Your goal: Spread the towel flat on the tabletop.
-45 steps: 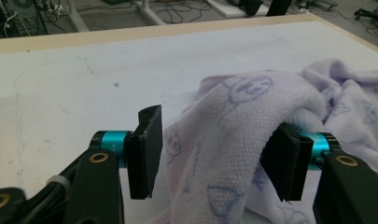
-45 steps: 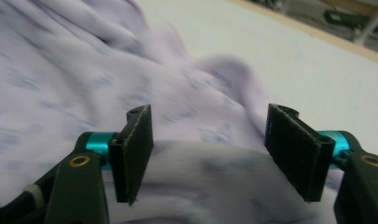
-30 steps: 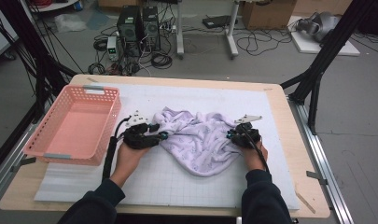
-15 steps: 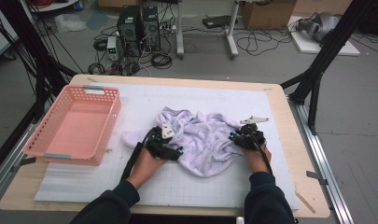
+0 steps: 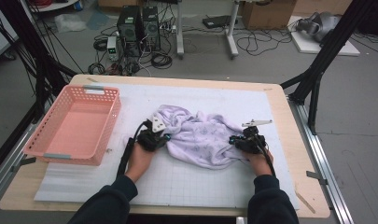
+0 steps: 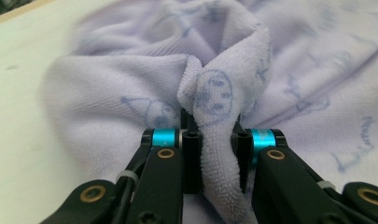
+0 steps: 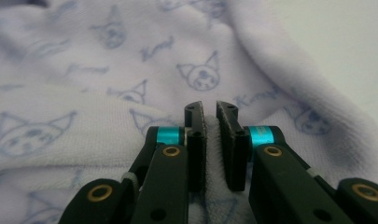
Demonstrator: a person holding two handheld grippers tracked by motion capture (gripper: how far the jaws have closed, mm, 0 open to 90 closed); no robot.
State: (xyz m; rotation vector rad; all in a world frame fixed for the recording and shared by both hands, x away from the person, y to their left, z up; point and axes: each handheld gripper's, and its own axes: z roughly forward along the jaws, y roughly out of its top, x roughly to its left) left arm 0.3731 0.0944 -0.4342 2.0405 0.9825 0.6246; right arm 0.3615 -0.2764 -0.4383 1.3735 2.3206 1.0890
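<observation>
A lilac towel (image 5: 200, 137) printed with cartoon faces lies crumpled in the middle of the white mat. My left gripper (image 5: 164, 138) is at the towel's left edge. In the left gripper view its jaws have just been closing, and the left gripper (image 6: 217, 140) now pinches a raised fold of the towel (image 6: 130, 93). My right gripper (image 5: 233, 140) is at the towel's right edge. Its jaws have also just been closing, and the right gripper (image 7: 210, 109) now clamps a thin ridge of the towel (image 7: 107, 70).
An empty pink basket (image 5: 111, 114) stands at the left of the table. The white gridded mat (image 5: 177, 182) covers most of the wooden tabletop (image 5: 298, 154). Black frame posts stand at both sides, and cables and computers lie on the floor beyond.
The left gripper moved right along the towel's left edge and now grips a fold. The towel's left side has bunched up. The right hand has hardly moved.
</observation>
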